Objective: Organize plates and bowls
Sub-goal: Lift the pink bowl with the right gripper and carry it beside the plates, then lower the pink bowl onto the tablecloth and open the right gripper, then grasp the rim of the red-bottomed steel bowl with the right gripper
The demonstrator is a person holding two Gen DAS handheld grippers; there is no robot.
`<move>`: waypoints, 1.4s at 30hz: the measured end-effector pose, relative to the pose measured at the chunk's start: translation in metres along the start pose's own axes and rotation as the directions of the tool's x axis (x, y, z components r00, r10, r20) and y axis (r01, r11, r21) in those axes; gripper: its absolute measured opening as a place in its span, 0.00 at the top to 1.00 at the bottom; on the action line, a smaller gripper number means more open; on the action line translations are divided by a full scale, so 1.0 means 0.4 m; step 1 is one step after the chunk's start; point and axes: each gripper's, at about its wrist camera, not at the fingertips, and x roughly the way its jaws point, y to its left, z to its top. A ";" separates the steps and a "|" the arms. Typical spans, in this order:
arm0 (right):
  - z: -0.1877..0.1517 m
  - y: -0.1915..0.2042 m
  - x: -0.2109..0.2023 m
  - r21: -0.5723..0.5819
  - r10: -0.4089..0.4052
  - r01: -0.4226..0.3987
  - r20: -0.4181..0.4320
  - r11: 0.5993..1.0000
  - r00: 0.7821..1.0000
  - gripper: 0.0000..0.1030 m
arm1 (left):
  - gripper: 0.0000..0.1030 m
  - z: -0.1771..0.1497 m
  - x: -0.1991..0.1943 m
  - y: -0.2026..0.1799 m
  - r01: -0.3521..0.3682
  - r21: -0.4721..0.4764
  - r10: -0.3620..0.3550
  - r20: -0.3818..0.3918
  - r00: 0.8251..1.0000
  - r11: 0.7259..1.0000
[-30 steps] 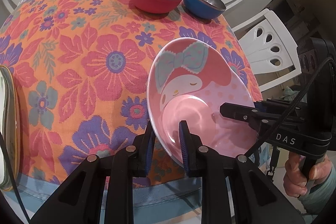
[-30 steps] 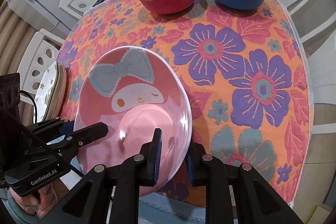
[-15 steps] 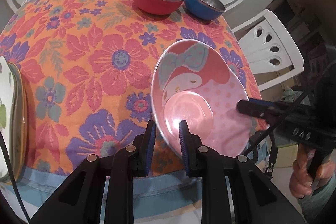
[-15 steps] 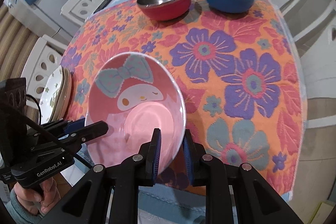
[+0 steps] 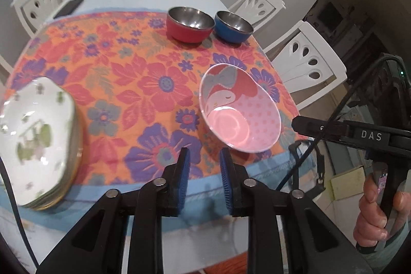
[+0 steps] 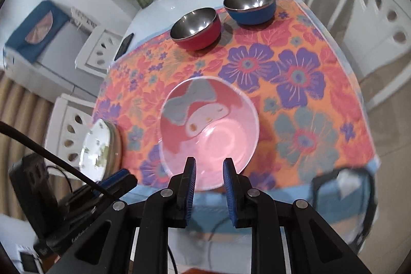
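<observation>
L claw [image 5: 203,161] just opened, part-wide, nothing btwn pads. R claw [image 6: 209,171] at narrowest, seemingly empty. Pink bowl [image 5: 241,109] at 1 o'clock on floral cloth [image 5: 143,84], close to near edge. Risk: dangling cable [image 5: 295,166] or a low re-approach clipping rim, knocking bowl off.

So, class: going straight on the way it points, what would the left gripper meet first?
Probably the floral tablecloth, just left of the pink bowl; depth is unclear, so it might clip the bowl's rim. The left gripper has just been opening its jaws, with nothing between them.
</observation>
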 end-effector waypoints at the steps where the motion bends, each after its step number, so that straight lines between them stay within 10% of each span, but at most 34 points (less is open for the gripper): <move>1: -0.013 0.014 -0.009 0.003 -0.034 0.034 0.016 0.999 0.999 0.81 | 0.58 -0.002 -0.007 0.007 -0.030 -0.001 0.030 -0.008 1.000 1.000; 6: -0.067 0.130 -0.053 -0.099 -0.127 0.136 0.098 0.986 0.987 0.79 | 0.51 -0.025 -0.060 0.054 -0.071 -0.045 0.071 -0.001 0.997 0.996; 11: -0.104 0.178 -0.094 -0.098 -0.118 0.136 0.171 0.986 0.978 0.31 | 0.50 -0.031 -0.121 0.071 -0.069 -0.043 0.070 0.037 0.997 0.997; 14: -0.121 0.199 -0.108 -0.103 -0.122 0.143 0.182 0.984 0.976 0.31 | 0.32 -0.035 -0.152 0.076 -0.064 -0.052 0.068 0.065 0.996 0.997; 23: -0.148 0.182 -0.116 -0.035 -0.167 0.173 0.129 0.984 0.977 0.24 | 0.31 -0.032 -0.162 0.077 -0.024 -0.084 0.030 0.077 0.997 0.996; 29: -0.096 0.128 -0.119 0.058 -0.138 0.132 0.110 0.990 0.984 0.24 | 0.31 0.016 -0.175 0.015 -0.208 0.048 0.200 0.141 0.970 0.977; 42: 0.166 0.095 -0.082 0.024 -0.178 0.177 0.185 0.984 0.966 0.24 | 0.31 0.342 -0.028 0.013 -0.176 0.127 0.157 0.147 0.977 0.976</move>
